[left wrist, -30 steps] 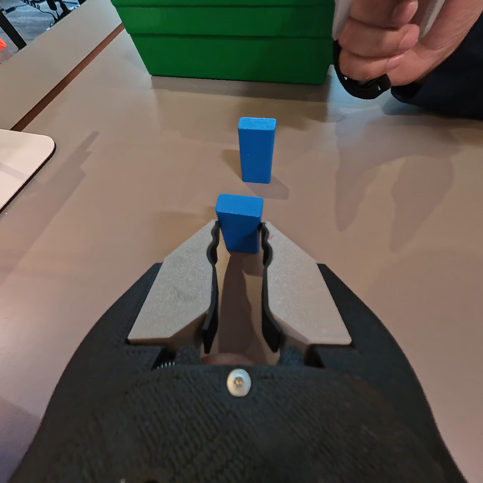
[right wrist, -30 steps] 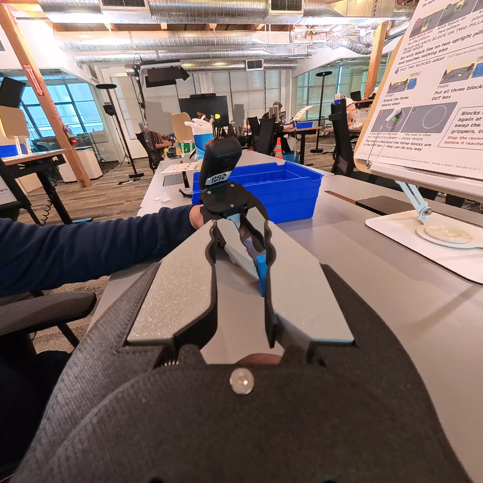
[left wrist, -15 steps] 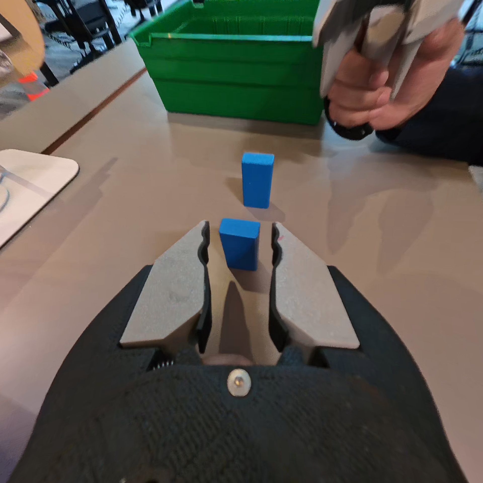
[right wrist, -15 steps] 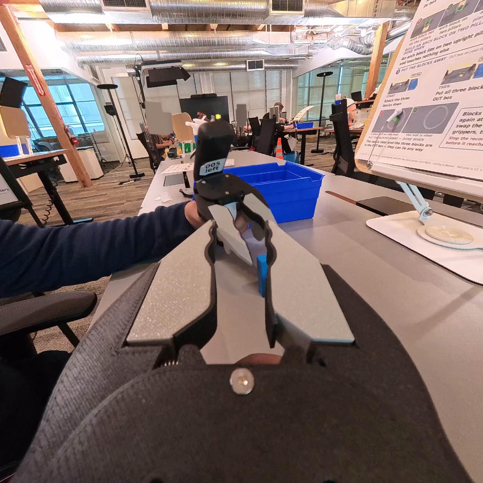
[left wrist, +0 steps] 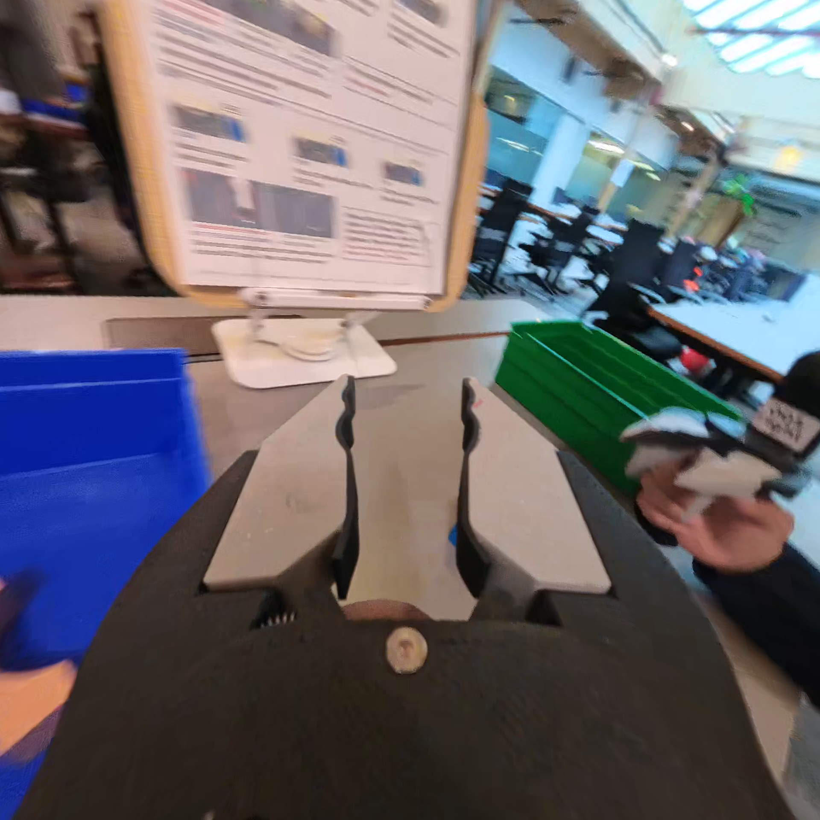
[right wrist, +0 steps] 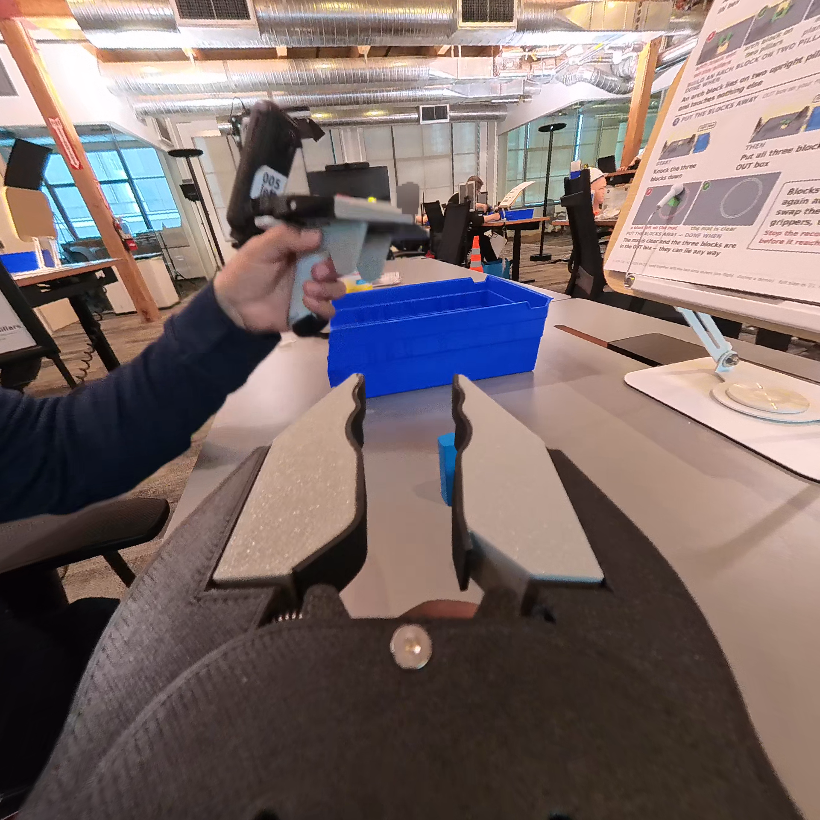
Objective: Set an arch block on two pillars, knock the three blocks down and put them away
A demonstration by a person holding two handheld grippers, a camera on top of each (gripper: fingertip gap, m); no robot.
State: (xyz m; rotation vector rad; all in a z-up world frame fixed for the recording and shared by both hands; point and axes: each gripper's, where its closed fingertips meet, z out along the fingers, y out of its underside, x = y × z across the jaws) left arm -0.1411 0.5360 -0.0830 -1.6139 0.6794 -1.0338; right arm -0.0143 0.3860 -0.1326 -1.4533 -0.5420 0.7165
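In the right wrist view one blue pillar block stands upright on the grey table, half hidden behind my right gripper's right finger. My right gripper is open and empty, just in front of the block. My left gripper is open and empty, raised above the table and facing the instruction board. Only a blue sliver of a block shows between its fingers. The left gripper also shows held high in a hand in the right wrist view. The second pillar and the arch block are not in view.
A blue bin stands on the table beyond the block; it also shows in the left wrist view. A green bin stands at the right. An instruction board on a white stand stands at the table's back. The right gripper is at right. My hands' fingertips stand some 20 cm from each other.
My left gripper opened, let go of the blue block standing on the table, then lifted and swung up toward the board. My right gripper has hardly moved.
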